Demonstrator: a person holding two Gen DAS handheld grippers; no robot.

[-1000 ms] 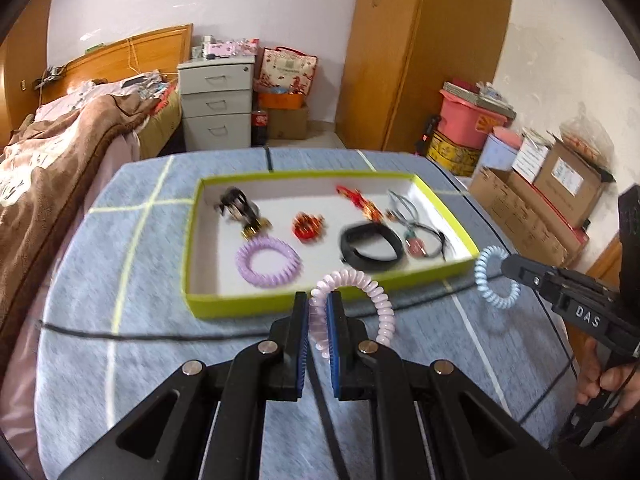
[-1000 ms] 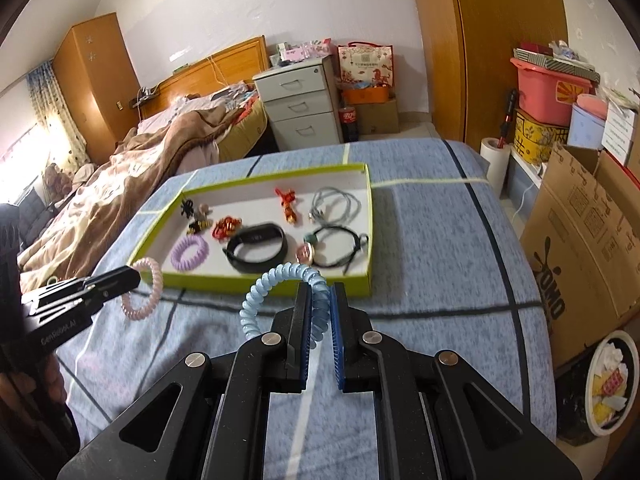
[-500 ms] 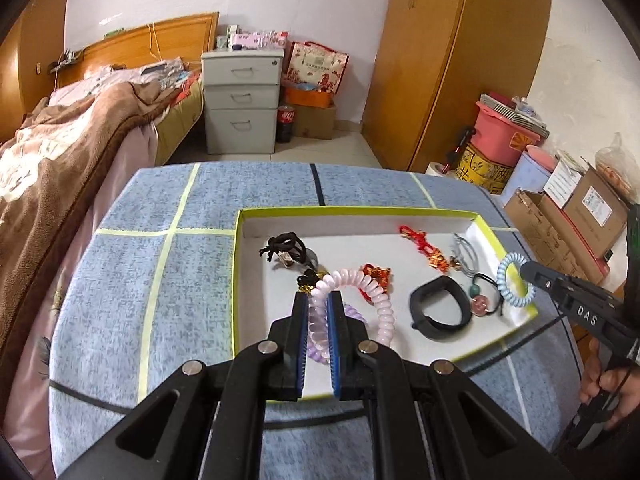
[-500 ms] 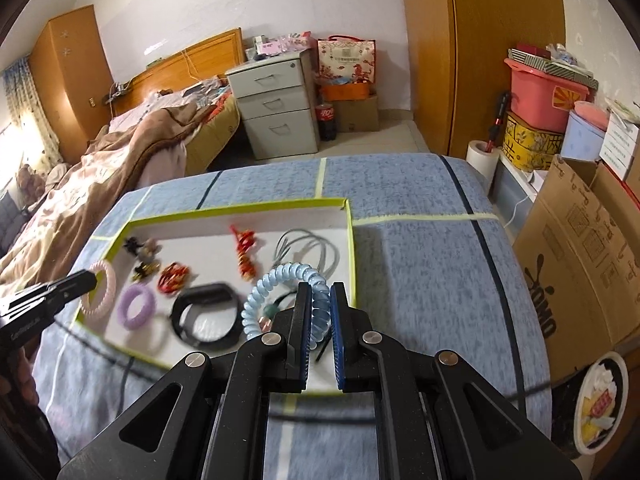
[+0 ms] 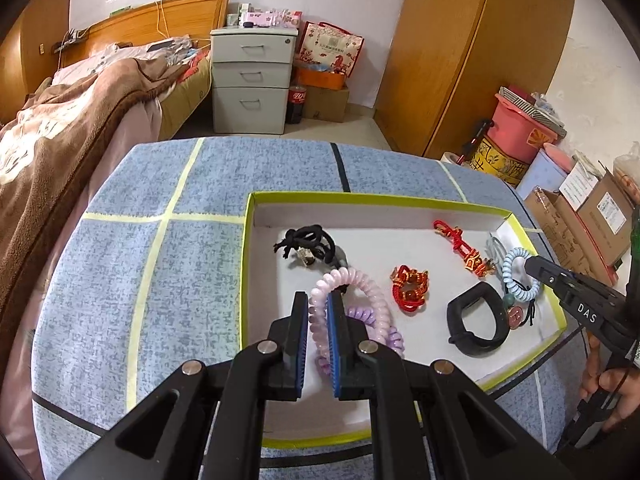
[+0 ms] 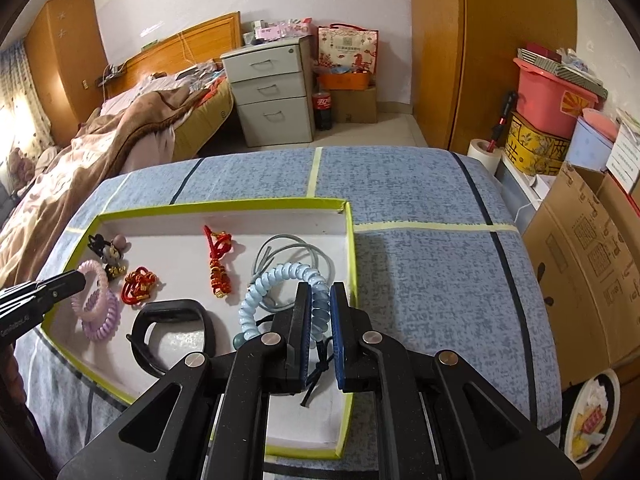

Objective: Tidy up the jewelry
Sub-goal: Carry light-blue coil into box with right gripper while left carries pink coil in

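A white tray with a lime-green rim (image 5: 372,198) (image 6: 224,205) sits on the blue tablecloth. My left gripper (image 5: 317,308) is shut on a pink spiral hair tie (image 5: 352,280) over the tray's left part, just above a purple spiral tie (image 5: 384,330). My right gripper (image 6: 321,300) is shut on a light-blue spiral hair tie (image 6: 272,284) over the tray's right part. In the tray lie a black hair tie (image 5: 308,242), red knot charms (image 5: 410,286), a black band (image 5: 478,326) and a grey cord (image 6: 296,252).
The table (image 6: 420,240) has a blue cloth with yellow and black tape lines. A bed (image 5: 60,128) stands to the left, grey drawers (image 5: 252,84) behind, cardboard boxes (image 6: 592,248) and a plate of food (image 6: 592,412) to the right.
Both grippers have moved forward from the tray's near edge to over its inside, each still holding its spiral tie.
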